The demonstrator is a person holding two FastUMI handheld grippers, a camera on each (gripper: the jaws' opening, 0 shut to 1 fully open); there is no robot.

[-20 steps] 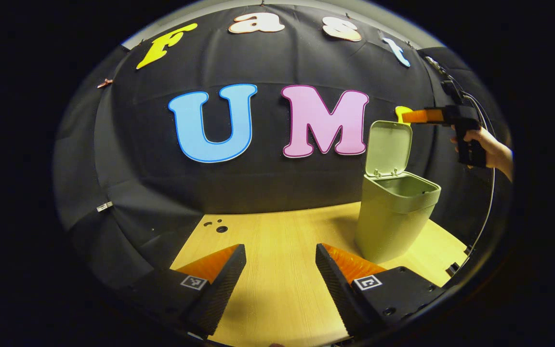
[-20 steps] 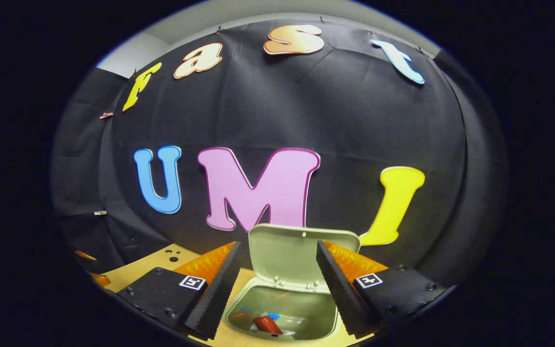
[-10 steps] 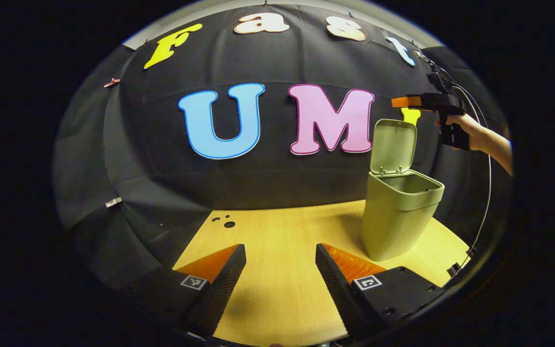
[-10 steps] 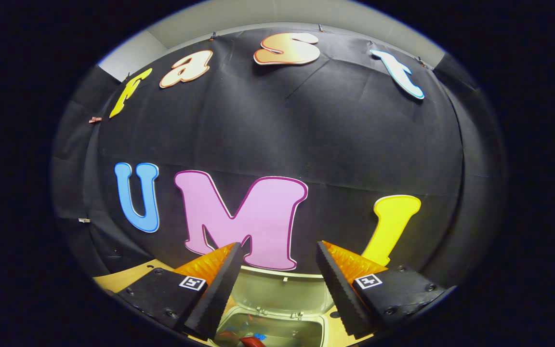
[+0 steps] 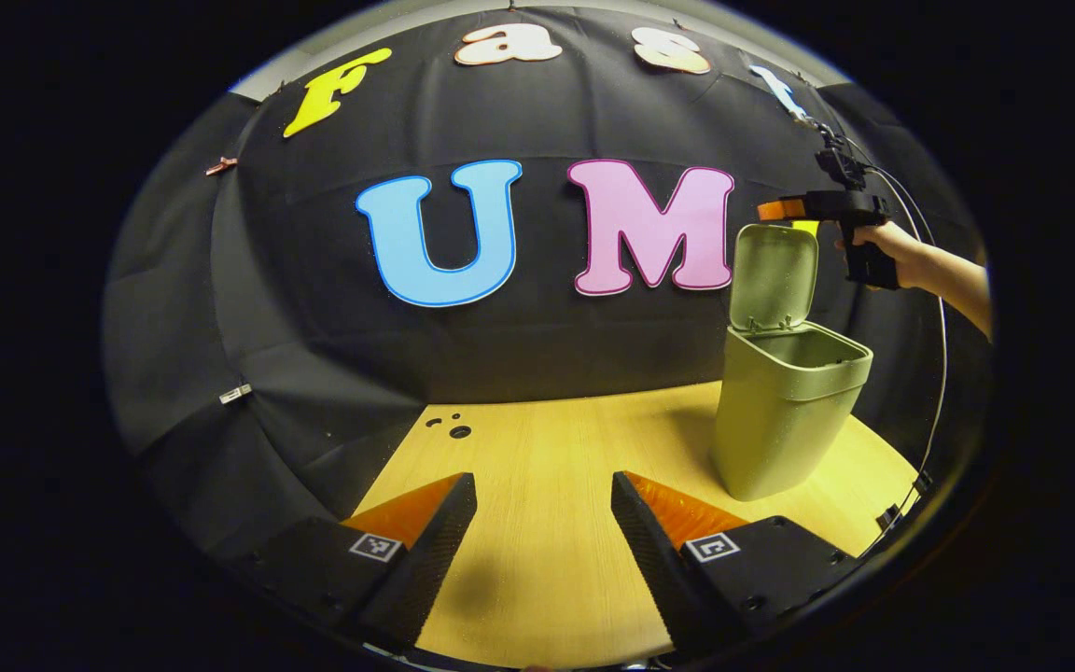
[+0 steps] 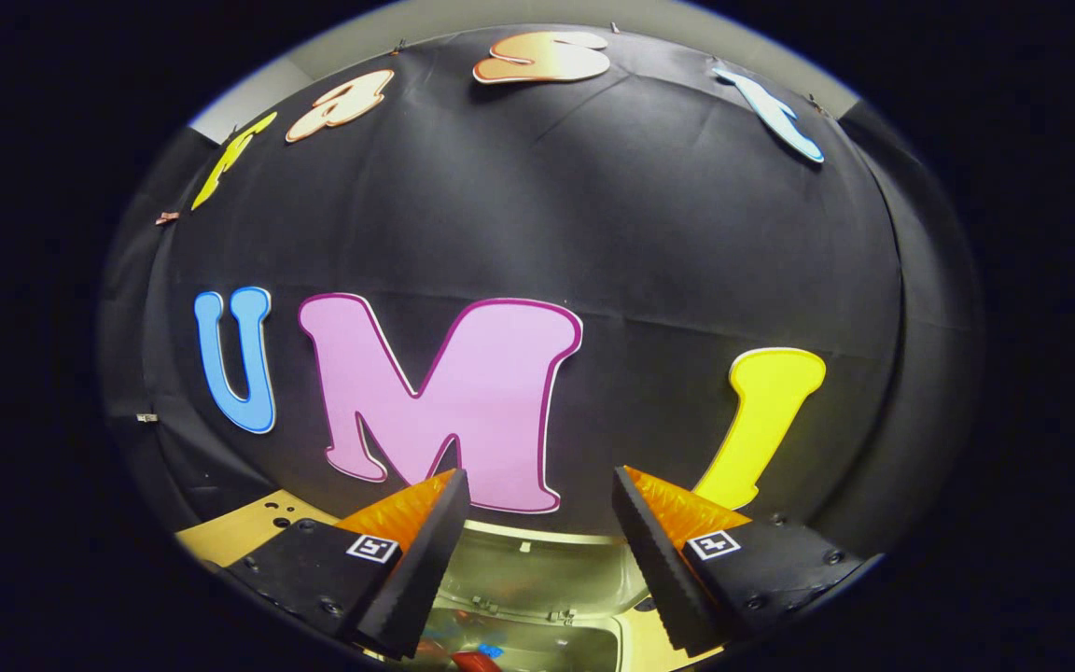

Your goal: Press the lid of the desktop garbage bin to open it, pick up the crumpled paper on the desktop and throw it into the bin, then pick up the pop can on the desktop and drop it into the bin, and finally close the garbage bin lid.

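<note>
Just above the raised lid point(image 5: 773, 276) of the bin point(image 5: 788, 411), right tongs point(image 6: 537, 495) apart; left tongs point(image 5: 542, 495) apart, well aside.

Left gripper point(image 5: 542, 504) with fingers spread, nothing between them, low over light wooden tabletop point(image 5: 547, 448); pale green plastic garbage bin point(image 5: 785, 411) stands at right, its hinged lid point(image 5: 774, 277) upright and open; right gripper point(image 5: 774, 209), held by a hand point(image 5: 883, 247), just above lid's top edge.
</note>
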